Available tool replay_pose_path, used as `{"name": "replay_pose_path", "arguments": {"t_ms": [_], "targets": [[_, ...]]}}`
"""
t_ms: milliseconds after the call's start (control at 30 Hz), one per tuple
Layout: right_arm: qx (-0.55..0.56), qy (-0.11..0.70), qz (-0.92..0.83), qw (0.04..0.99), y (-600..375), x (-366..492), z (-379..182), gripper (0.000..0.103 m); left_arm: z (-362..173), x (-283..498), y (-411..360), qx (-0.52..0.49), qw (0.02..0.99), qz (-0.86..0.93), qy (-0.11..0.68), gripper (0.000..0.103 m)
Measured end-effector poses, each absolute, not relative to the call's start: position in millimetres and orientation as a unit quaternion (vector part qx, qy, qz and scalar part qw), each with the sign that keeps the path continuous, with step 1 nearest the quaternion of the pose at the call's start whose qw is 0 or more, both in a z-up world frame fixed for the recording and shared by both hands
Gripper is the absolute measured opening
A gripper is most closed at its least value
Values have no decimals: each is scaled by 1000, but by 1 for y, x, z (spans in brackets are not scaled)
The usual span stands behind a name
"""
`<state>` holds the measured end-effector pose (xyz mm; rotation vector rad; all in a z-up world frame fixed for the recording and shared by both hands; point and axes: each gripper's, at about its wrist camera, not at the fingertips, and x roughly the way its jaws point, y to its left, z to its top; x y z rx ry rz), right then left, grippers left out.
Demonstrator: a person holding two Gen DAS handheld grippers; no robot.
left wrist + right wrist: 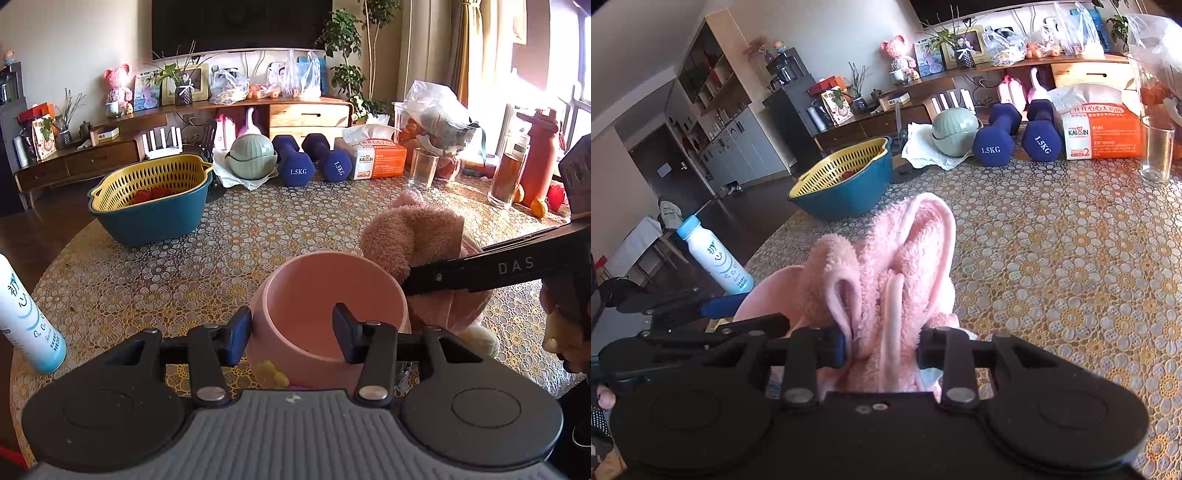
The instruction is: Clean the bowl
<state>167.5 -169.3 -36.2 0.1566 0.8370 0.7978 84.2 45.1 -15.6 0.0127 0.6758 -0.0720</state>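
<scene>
Nearby, dumbbells [295, 162] flank tissue pack [376, 157].

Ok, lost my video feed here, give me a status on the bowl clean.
Left tongs clamped on pink bowl wall, one finger inside. Right tongs shut on pink fluffy cloth, at bowl's rim. Nothing blocking.

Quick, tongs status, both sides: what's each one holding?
Left tongs: closed on the pink bowl's near wall.
Right tongs: closed on the pink fluffy cloth.
</scene>
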Motion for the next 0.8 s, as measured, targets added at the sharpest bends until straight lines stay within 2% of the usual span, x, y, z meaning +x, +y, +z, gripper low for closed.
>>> {"name": "replay_pose_path", "arguments": {"t_ms": [400,567,800], "targets": [[-38,419,387,820,-150,153,-63,30,-16,85,46,1,942,-37,333,48],[-79,386,395,830,-165,130,-40,30,-15,85,44,4,942,-37,334,48],[-43,371,418,828,-194,110,-14,30,-16,85,43,5,942,-36,333,48]]}}
